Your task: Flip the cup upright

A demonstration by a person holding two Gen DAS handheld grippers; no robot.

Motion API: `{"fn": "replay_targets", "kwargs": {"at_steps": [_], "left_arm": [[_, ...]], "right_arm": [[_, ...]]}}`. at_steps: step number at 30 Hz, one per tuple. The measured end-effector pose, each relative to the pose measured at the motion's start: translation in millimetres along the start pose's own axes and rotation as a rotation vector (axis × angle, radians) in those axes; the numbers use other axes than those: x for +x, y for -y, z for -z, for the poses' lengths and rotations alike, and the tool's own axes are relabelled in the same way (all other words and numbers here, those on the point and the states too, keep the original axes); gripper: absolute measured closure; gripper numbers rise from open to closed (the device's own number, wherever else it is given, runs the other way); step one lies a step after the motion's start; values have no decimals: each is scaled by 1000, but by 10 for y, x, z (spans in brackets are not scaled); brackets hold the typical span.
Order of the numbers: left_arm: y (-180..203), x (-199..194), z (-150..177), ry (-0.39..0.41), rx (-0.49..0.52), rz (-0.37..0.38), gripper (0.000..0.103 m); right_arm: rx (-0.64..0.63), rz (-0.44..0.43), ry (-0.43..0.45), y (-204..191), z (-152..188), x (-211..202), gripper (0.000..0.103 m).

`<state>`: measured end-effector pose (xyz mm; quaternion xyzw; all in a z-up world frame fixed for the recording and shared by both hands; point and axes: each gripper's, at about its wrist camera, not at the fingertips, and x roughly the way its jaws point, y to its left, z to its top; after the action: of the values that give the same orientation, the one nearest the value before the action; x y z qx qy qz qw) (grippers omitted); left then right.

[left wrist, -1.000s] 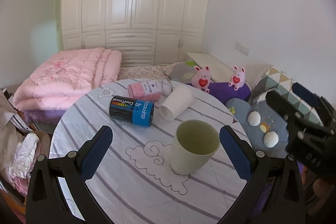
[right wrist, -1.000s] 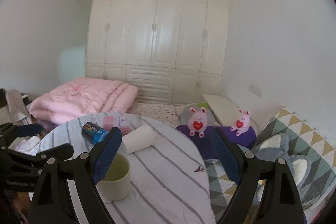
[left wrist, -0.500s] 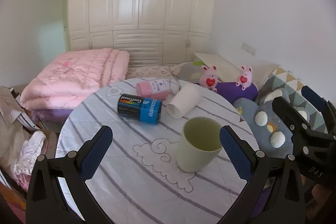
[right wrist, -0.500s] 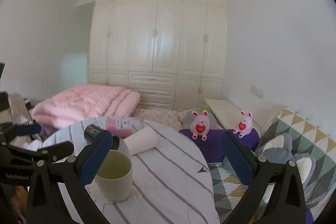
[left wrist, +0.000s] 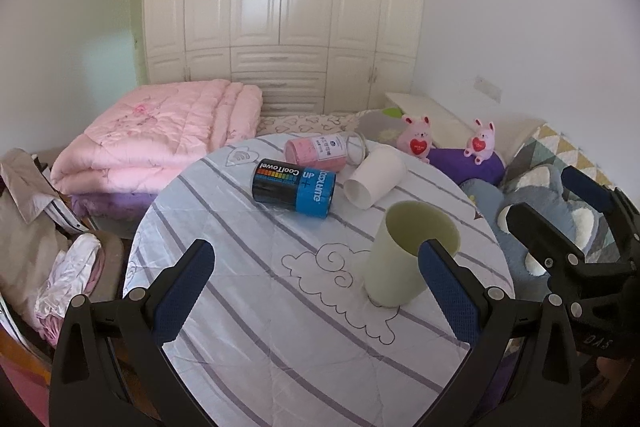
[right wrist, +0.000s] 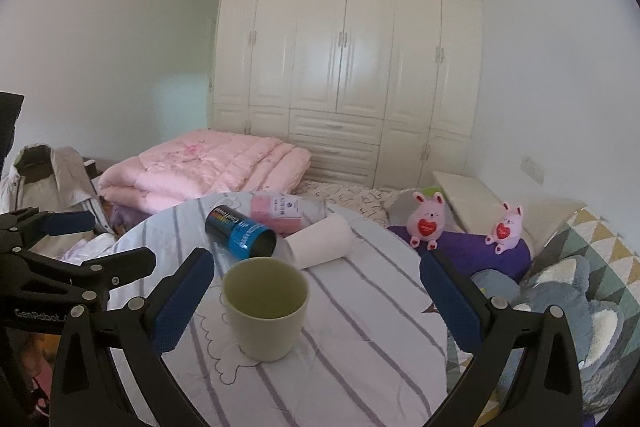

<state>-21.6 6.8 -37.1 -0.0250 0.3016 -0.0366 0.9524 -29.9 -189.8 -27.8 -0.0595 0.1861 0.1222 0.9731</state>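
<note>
A pale green cup stands upright, mouth up, on the round striped table; it also shows in the right wrist view. A white paper cup lies on its side behind it, seen too in the right wrist view. My left gripper is open and empty, above the table's near side, the green cup by its right finger. My right gripper is open and empty, the green cup just inside its left finger. Each gripper shows in the other's view.
A black and blue canister and a pink-filled clear jar lie on their sides at the table's back. A pink quilt lies behind, plush toys and cushions to the right, clothes to the left.
Both grippers have drawn back and lifted a little. The green cup stays upright in place and now sits lower and nearer the right gripper's left finger.
</note>
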Motion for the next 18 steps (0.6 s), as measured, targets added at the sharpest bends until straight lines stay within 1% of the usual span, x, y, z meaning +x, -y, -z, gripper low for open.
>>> {"fn": "replay_targets", "kwargs": {"at_steps": [6, 18], "left_arm": [[-25, -21, -9, 0, 6, 18, 0], [12, -32, -8, 8, 13, 16, 0]], "right_arm": [[2, -7, -10, -6, -7, -21, 0], [-4, -12, -21, -7, -24, -19, 0]]}}
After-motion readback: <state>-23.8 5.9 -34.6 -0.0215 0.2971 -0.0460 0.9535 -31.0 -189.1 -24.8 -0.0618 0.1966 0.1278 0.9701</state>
